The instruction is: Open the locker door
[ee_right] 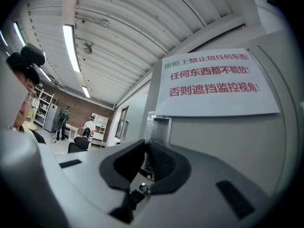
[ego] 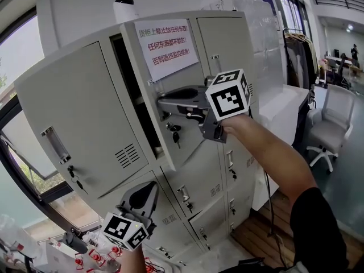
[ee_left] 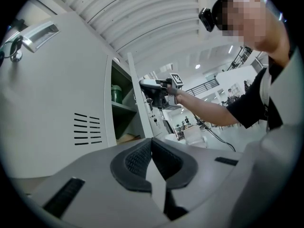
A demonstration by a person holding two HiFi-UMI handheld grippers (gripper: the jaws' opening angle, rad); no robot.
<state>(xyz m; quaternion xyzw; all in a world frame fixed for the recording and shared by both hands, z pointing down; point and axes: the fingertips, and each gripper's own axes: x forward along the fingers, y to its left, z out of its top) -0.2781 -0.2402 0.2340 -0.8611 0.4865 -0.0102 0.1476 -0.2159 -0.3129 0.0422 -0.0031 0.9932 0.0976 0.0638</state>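
locker door (ego: 187, 144): ajar, likely light, stiff sheet steel; handle edge best hold, pinched there by right hand-held gripper (ego: 162, 102); left hand-held gripper (ego: 149, 191) closed, empty.

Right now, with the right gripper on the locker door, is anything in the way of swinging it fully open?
Nothing visible. The locker door is ajar, the right gripper closed on its handle side. Only the arm holding it is in front. The left gripper hangs shut, lower left, clear of the swing.
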